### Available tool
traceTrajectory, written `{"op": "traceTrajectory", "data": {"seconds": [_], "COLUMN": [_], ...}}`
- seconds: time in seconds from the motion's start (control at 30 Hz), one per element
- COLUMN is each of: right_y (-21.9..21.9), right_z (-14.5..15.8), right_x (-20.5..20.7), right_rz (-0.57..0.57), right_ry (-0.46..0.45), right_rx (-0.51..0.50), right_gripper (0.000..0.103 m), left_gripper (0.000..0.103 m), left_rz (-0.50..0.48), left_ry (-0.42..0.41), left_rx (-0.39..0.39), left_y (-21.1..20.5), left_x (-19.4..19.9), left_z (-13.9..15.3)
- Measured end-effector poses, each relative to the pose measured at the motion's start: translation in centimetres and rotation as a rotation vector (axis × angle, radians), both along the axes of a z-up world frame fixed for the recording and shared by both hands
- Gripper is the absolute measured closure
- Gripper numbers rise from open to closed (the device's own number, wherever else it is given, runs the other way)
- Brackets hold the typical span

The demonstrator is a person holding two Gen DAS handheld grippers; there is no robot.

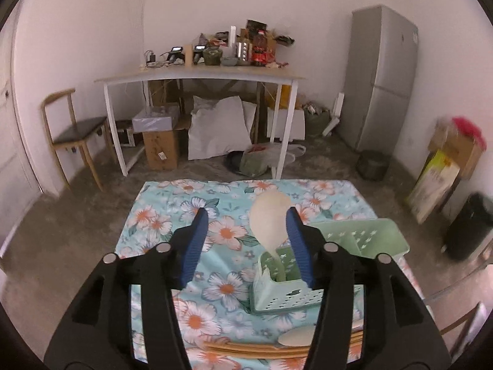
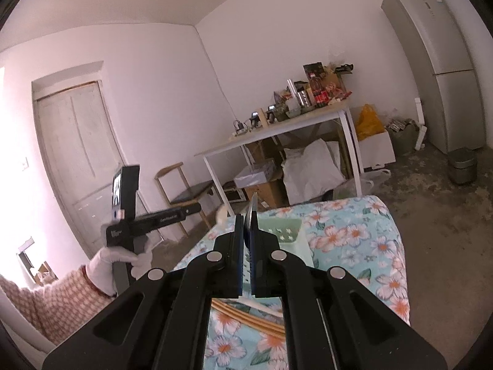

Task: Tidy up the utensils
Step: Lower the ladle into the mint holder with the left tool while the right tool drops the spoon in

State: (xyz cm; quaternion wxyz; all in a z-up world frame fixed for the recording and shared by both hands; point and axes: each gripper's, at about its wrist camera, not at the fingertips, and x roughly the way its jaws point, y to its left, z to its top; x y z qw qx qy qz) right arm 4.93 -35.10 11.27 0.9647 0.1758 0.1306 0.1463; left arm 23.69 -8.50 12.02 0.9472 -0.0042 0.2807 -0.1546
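A white rice spoon stands upright in the small green perforated holder on the floral cloth. My left gripper is open around it; the spoon's bowl shows between the blue fingers, close to the right one, and the pads do not press on it. In the right wrist view my right gripper is shut on a thin grey utensil whose tip pokes up past the fingertips, just before the green holder. Wooden chopsticks and another white spoon lie on the cloth near me.
A larger green slotted tray sits behind the holder on the right. A gloved hand holds the other gripper at the left. Beyond the cloth's far edge are bare floor, a cluttered white table, a chair and a fridge.
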Motion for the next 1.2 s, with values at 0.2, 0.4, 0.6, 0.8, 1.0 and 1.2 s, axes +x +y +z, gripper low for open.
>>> {"op": "traceTrajectory", "data": {"seconds": [0.2, 0.4, 0.6, 0.8, 1.0, 1.2], "right_y": [-0.2, -0.1, 0.6, 3.1, 4.5, 3.1], "right_z": [2.8, 5.2, 3.7, -0.8, -2.6, -0.4], "right_x": [1.2, 3.4, 8.1, 12.1, 12.0, 8.9], "right_rz": [0.035, 0.070, 0.096, 0.089, 0.021, -0.050], "right_ry": [-0.098, -0.173, -0.121, 0.015, 0.085, 0.018], "right_rx": [-0.015, -0.024, -0.045, -0.185, -0.305, -0.254], "right_gripper": [0.100, 0.100, 0.100, 0.099, 0.082, 0.061], "left_gripper": [0.046, 0.044, 0.043, 0.043, 0.043, 0.043], "left_rz": [0.049, 0.063, 0.054, 0.035, 0.018, 0.007], "left_ry": [-0.054, -0.032, 0.001, 0.045, 0.086, 0.096], "left_rx": [-0.086, -0.093, -0.072, -0.072, -0.095, -0.116], "left_y": [3.8, 6.9, 8.1, 8.3, 8.2, 8.0], "left_x": [-2.2, -5.2, -7.7, -9.1, -9.9, -9.9], "left_z": [-0.3, -2.8, -5.1, -7.0, -8.3, -8.7]}}
